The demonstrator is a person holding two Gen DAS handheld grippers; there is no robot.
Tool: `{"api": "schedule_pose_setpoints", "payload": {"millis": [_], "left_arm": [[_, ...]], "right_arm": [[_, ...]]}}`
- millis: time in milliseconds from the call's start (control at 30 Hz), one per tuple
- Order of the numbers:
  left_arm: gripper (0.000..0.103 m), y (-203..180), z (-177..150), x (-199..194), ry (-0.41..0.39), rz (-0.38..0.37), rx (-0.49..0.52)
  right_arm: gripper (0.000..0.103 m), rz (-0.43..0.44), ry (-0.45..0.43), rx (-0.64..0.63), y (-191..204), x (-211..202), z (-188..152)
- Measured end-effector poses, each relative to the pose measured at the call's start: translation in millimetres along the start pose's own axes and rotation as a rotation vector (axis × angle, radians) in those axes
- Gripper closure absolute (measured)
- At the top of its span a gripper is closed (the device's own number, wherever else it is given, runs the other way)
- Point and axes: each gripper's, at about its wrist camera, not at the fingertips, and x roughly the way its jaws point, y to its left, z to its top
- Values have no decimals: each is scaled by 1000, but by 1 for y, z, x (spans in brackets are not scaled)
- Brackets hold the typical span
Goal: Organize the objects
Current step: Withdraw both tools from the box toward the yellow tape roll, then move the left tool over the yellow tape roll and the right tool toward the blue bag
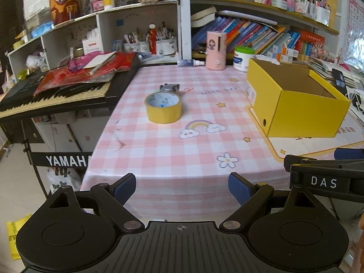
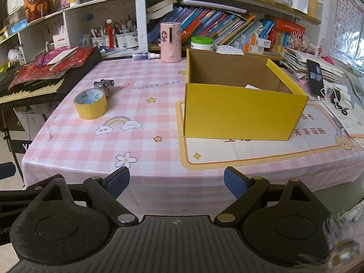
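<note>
Two loose items sit on the left of the tablecloth [image 2: 159,122]: a yellow tape roll [image 2: 90,104] with a small grey toy [image 2: 104,86] touching its far side. Yellow box [image 2: 241,113] stands open well right. Left gripper [image 1: 182,187] and right gripper [image 2: 177,182] both hover spread and empty off the near edge, so I'd guess nothing's started; next, reach for the tape.

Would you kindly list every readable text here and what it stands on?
"YAMAH", cut off: black keyboard stand.
"NICE DAY": pink checked tablecloth.
"DAS": black right gripper.
Alphabet letters: pink wall poster.
Book spines and the white mat's red characters: too small to read.
</note>
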Motion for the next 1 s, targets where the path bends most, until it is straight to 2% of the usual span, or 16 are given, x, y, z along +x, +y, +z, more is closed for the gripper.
{"api": "schedule_pose_setpoints", "payload": {"millis": [533, 767, 1000], "left_arm": [[12, 35, 1, 4, -8, 35, -68], [12, 35, 8, 23, 8, 29, -85], [12, 35, 25, 50, 21, 48, -88]], "right_arm": [[12, 36, -6, -62, 39, 5, 7], [12, 39, 0, -78, 41, 20, 14], [12, 63, 25, -74, 41, 53, 31]]}}
